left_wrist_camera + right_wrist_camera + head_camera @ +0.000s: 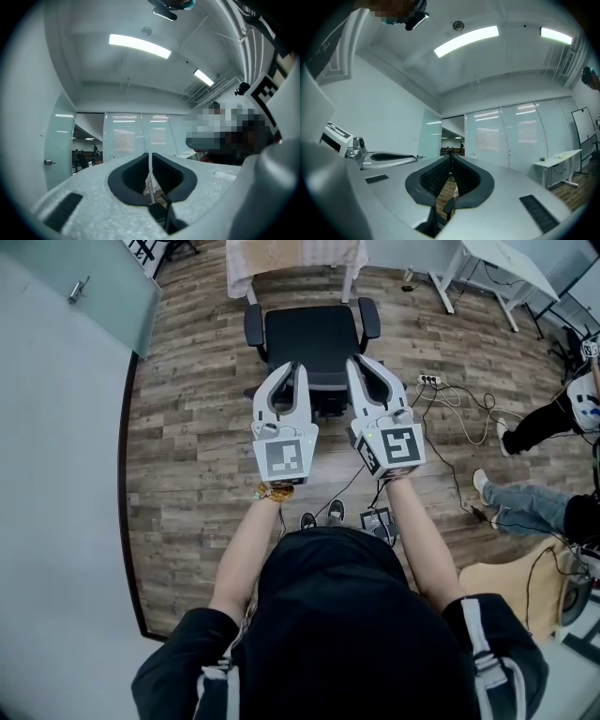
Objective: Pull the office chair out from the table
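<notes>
Head view: a person in a black top stands on a wood-plank floor [187,456] with both arms stretched forward. The office chair [314,338] stands just ahead with its black seat fully in view, its far side close to a cloth-covered tabletop [295,263]. The left gripper [284,369] and right gripper [367,364] hover side by side above the chair's near edge and appear to be apart from it. Left gripper view: the fingers [129,176] are closed to a thin slit with nothing gripped. Beyond them are ceiling lights and glass partitions, so the tool aims across the room, not at the chair. Right gripper view: the fingers [426,180] likewise meet at the tips, empty, and a white desk [557,161] stands far right. Neither gripper holds the chair, which looks largely clear of the tabletop.
</notes>
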Action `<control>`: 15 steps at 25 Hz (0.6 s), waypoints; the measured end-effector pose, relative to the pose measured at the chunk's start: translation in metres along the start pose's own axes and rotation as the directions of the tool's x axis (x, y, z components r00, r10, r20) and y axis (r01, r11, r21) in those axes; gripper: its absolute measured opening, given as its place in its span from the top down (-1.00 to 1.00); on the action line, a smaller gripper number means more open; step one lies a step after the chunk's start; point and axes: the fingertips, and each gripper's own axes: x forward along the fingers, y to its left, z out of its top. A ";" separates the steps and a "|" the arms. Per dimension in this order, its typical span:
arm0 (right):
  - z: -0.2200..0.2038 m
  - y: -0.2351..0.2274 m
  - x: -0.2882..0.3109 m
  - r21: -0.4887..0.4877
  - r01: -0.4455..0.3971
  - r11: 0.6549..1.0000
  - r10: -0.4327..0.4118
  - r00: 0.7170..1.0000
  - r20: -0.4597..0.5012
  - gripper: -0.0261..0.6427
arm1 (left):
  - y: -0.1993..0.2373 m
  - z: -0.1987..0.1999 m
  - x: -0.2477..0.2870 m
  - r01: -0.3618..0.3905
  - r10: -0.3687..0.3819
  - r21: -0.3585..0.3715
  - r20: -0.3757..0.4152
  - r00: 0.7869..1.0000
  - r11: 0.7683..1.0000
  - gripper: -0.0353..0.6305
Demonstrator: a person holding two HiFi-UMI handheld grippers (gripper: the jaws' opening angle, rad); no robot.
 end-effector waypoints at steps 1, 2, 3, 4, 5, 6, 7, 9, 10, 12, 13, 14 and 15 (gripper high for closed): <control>0.000 0.000 0.000 0.002 0.001 1.000 -0.001 1.000 0.002 0.86 | 0.000 0.001 0.000 0.001 -0.001 -0.004 0.000 1.000 1.000 0.79; -0.001 0.000 0.001 0.002 0.002 1.000 -0.002 1.000 0.003 0.86 | 0.000 0.003 0.001 0.002 -0.002 -0.006 0.004 1.000 1.000 0.79; -0.001 0.000 0.001 0.002 0.003 1.000 -0.003 1.000 0.004 0.86 | 0.000 0.004 0.002 0.004 -0.004 -0.005 0.004 1.000 1.000 0.79; -0.001 0.001 0.001 0.000 0.003 1.000 -0.003 1.000 0.007 0.87 | 0.000 0.002 0.002 0.003 -0.003 -0.003 -0.002 1.000 1.000 0.79; 0.000 0.001 0.000 -0.003 0.003 1.000 -0.003 1.000 0.009 0.87 | 0.001 -0.001 0.002 0.001 -0.001 -0.003 -0.009 1.000 1.000 0.79; 0.000 0.002 0.000 -0.007 0.002 1.000 -0.002 1.000 0.011 0.88 | 0.001 -0.003 0.001 -0.002 0.002 -0.003 -0.014 1.000 1.000 0.79; 0.000 0.002 0.000 -0.011 0.002 1.000 -0.001 1.000 0.014 0.88 | 0.001 -0.003 0.002 -0.003 0.003 -0.004 -0.015 1.000 1.000 0.79; 0.000 0.004 0.001 -0.022 0.001 1.000 0.000 1.000 0.017 0.88 | 0.002 -0.003 0.003 -0.005 0.005 -0.006 -0.015 1.000 1.000 0.79; 0.000 0.005 0.002 -0.026 0.000 1.000 0.000 1.000 0.018 0.89 | 0.002 -0.003 0.004 -0.006 0.005 -0.006 -0.016 1.000 1.000 0.79; 0.000 0.006 0.003 -0.030 -0.002 1.000 0.003 1.000 0.021 0.89 | 0.001 -0.004 0.005 -0.005 0.005 -0.006 -0.021 1.000 1.000 0.79; 0.000 0.007 0.004 -0.030 -0.004 1.000 0.004 1.000 0.023 0.89 | 0.001 -0.004 0.005 -0.005 0.005 -0.006 -0.023 1.000 1.000 0.79; 0.001 0.008 0.004 -0.032 -0.005 0.999 0.006 1.000 0.025 0.89 | 0.001 -0.005 0.004 -0.005 0.005 -0.007 -0.024 1.000 1.000 0.79; 0.001 0.009 0.004 -0.034 -0.007 0.999 0.008 1.000 0.026 0.89 | 0.001 -0.005 0.004 -0.006 0.006 -0.008 -0.024 1.000 1.000 0.79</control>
